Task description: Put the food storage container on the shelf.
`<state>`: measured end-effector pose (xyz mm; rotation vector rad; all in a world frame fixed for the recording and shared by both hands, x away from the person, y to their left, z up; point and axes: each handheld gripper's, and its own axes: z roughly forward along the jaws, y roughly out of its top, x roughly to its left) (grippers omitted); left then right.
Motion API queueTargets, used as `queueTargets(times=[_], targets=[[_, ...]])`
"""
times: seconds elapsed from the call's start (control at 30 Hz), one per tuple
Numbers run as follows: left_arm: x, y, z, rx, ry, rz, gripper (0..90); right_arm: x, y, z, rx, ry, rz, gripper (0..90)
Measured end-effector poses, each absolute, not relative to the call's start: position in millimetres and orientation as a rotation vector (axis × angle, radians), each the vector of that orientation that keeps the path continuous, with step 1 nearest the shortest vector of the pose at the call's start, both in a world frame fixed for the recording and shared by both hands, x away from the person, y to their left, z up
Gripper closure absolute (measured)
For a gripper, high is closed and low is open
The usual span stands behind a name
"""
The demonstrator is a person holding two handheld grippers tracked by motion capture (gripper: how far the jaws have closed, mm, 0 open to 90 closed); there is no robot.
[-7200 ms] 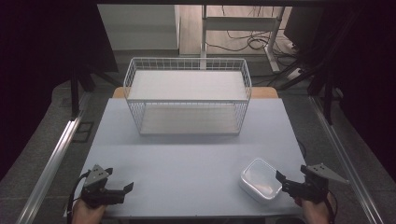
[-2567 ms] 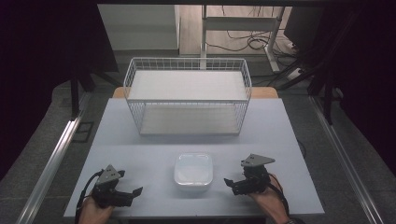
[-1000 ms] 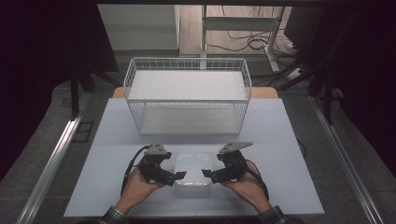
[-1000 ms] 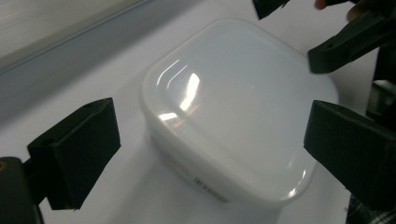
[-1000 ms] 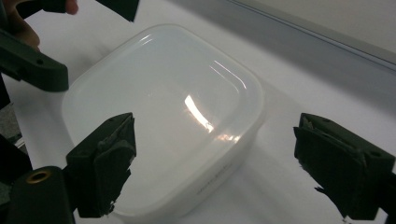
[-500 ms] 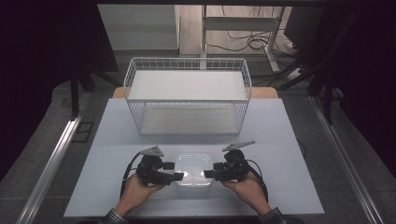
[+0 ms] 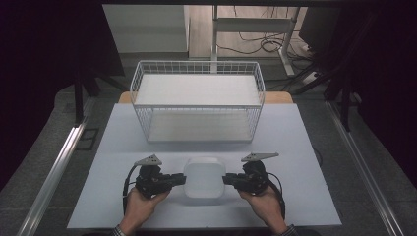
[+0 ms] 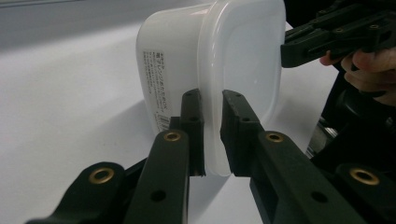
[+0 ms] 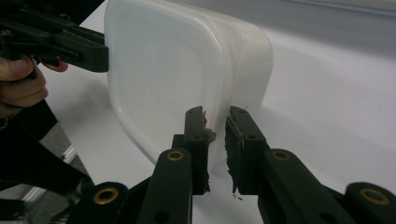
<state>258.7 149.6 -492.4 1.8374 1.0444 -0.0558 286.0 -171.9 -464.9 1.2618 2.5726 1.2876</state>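
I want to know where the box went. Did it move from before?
Yes. The box slid left from the table's near right corner to the middle front, straight before the basket, both claws on its rim.

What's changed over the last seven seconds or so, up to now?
The white container went from the table's right near corner to the near middle. Both hands closed in on it from the sides. The left gripper and the right gripper now each clamp the lid rim on opposite sides. The wire basket and the table stayed as they were.
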Motion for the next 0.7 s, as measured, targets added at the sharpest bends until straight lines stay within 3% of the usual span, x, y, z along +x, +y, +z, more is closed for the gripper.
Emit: queueTargets(times=[0.7], targets=[[268.8,157.5,-443.6,1.830,0.981,0.102,80.3,296.7,-163.3,-428.2,1.108,2.463,1.386,78.8]])
